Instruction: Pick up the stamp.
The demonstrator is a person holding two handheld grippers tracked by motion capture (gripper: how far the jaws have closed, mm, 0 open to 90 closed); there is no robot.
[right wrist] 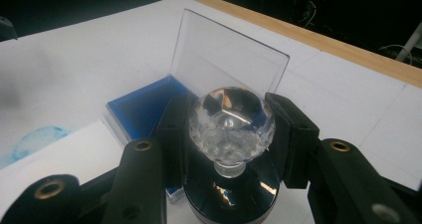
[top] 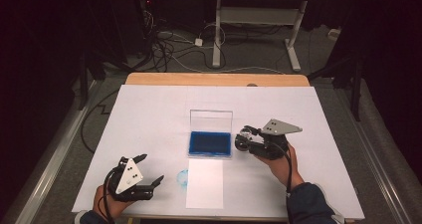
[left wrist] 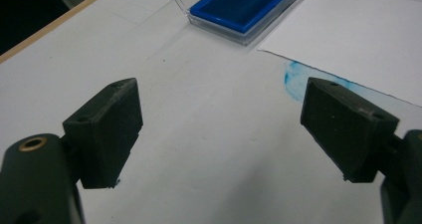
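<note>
A stamp with a clear faceted knob (right wrist: 230, 119) and a dark round base is clamped between the jaws of my right gripper (right wrist: 231, 134). In the high view that gripper (top: 246, 139) holds the stamp (top: 241, 142) just right of the blue ink pad (top: 209, 143), a little above the table. The pad (right wrist: 142, 109) sits in a clear case whose lid (top: 211, 119) stands upright behind it. My left gripper (top: 153, 168) rests at the front left, open, with only bare table cover between its jaws (left wrist: 221, 129). The pad (left wrist: 249, 5) lies ahead of it.
A white sheet of paper (top: 204, 183) lies in front of the ink pad, with a blue ink smudge (top: 182, 177) on the table cover at its left edge. The white cover (top: 149, 114) spans the wooden table. Cables and a desk frame lie on the floor beyond.
</note>
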